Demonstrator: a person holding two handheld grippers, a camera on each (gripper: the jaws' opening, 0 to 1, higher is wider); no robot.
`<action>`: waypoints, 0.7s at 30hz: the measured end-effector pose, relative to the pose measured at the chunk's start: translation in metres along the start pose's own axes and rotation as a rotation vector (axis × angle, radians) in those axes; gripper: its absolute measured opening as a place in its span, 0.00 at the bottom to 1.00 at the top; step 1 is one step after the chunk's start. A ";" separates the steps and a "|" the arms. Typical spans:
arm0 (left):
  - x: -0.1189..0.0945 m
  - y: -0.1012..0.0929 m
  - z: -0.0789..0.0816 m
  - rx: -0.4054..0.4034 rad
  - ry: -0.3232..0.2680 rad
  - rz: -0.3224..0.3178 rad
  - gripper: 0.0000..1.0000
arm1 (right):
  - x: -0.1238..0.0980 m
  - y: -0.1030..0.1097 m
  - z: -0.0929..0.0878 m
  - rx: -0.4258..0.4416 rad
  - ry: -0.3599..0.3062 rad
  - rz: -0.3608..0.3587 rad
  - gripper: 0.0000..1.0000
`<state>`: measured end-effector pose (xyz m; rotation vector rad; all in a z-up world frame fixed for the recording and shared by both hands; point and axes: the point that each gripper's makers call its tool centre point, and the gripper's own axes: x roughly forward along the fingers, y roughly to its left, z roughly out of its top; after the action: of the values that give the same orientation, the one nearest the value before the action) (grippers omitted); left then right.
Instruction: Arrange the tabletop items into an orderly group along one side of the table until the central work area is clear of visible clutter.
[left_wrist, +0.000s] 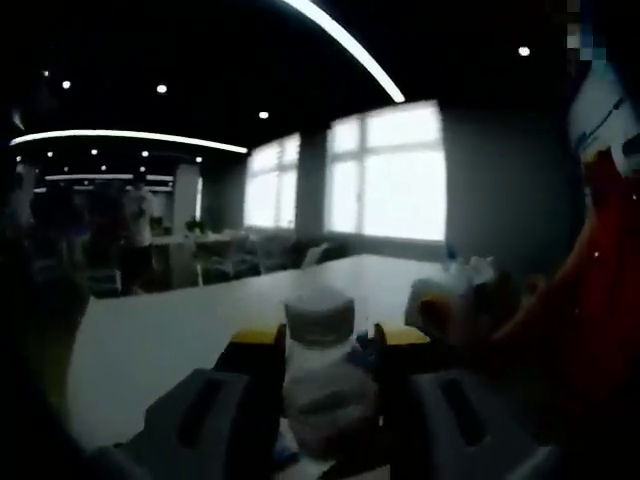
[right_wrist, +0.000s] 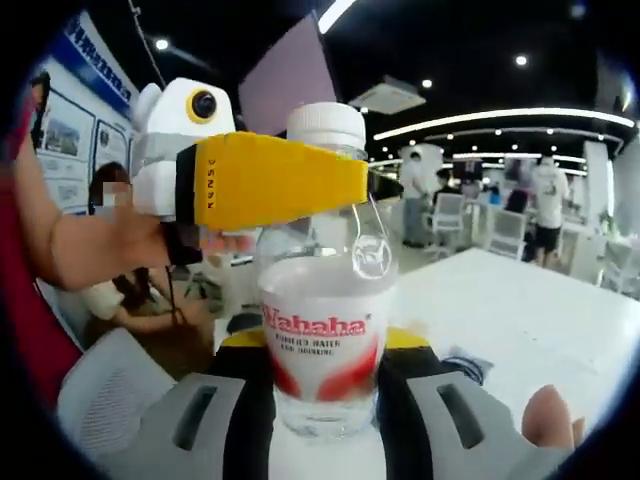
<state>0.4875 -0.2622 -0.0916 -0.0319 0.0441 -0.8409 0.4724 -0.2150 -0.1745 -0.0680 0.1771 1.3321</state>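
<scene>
A clear water bottle (right_wrist: 325, 320) with a white cap and a red "Wahaha" label stands upright between my right gripper's (right_wrist: 325, 345) jaws, which press on its lower body. My left gripper (right_wrist: 270, 180) comes in from the left. One of its yellow fingers lies across the bottle's shoulder, just under the cap. In the dim left gripper view, a white-capped bottle (left_wrist: 322, 345) fills the gap between the yellow-tipped jaws of my left gripper (left_wrist: 328, 338). The white table (right_wrist: 520, 310) stretches out behind the bottle.
A small blue-and-white wrapper (right_wrist: 465, 365) lies on the table to the right of the bottle. A pale, blurred object (left_wrist: 450, 290) sits to the right on the table (left_wrist: 180, 330), beside a red sleeve (left_wrist: 590, 300). People and chairs stand far behind.
</scene>
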 end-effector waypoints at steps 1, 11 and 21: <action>-0.003 0.002 -0.001 -0.024 0.001 -0.008 0.38 | -0.001 0.001 0.002 0.016 -0.011 0.015 0.37; -0.033 -0.030 0.005 -0.061 -0.005 -0.341 0.42 | -0.021 0.035 0.032 0.016 -0.069 0.262 0.38; -0.032 -0.056 0.011 -0.036 -0.021 -0.425 0.48 | -0.032 0.065 0.039 -0.013 -0.024 0.442 0.38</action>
<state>0.4250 -0.2753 -0.0775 -0.0864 0.0328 -1.2647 0.4053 -0.2248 -0.1276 -0.0234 0.1688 1.7745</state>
